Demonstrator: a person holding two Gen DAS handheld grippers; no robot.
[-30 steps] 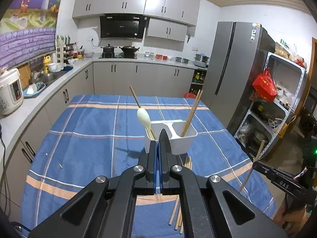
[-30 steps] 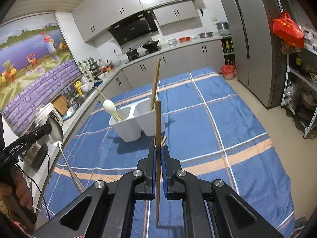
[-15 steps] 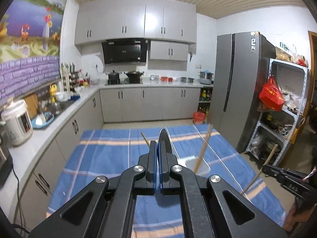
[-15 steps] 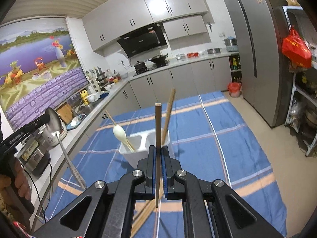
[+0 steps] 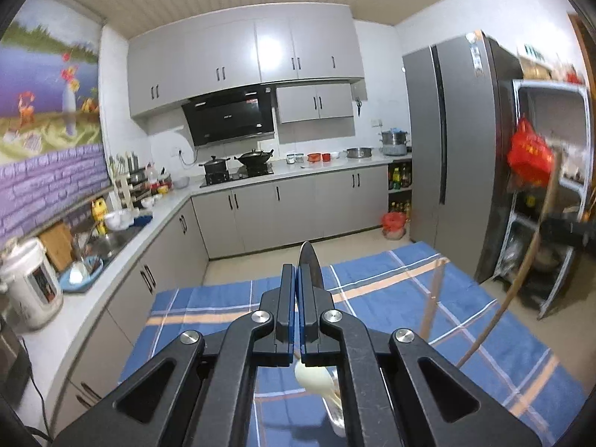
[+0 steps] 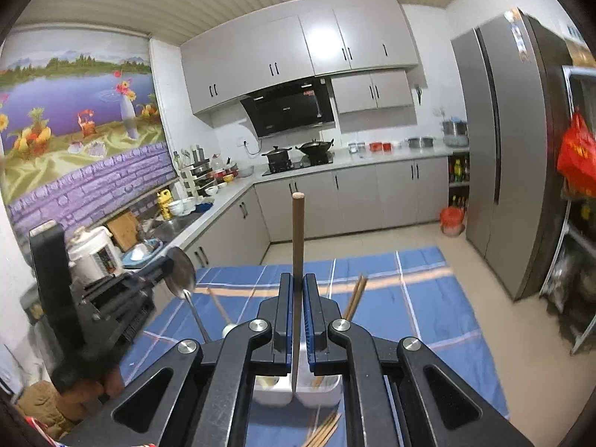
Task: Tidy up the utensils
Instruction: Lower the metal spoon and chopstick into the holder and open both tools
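Left claw (image 5: 297, 283) clamped on spoon; right claw (image 6: 297, 290) pinching chopstick upright.

Grey cabinets (image 5: 246, 59), steel fridge (image 5: 458, 141), mural wall (image 6: 74, 119)

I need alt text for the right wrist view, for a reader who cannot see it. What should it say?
The right gripper holds a wooden chopstick upright above a white two-compartment holder on a blue plaid tablecloth. At left, the left gripper carries a metal spoon; grey kitchen cabinets fill the background.
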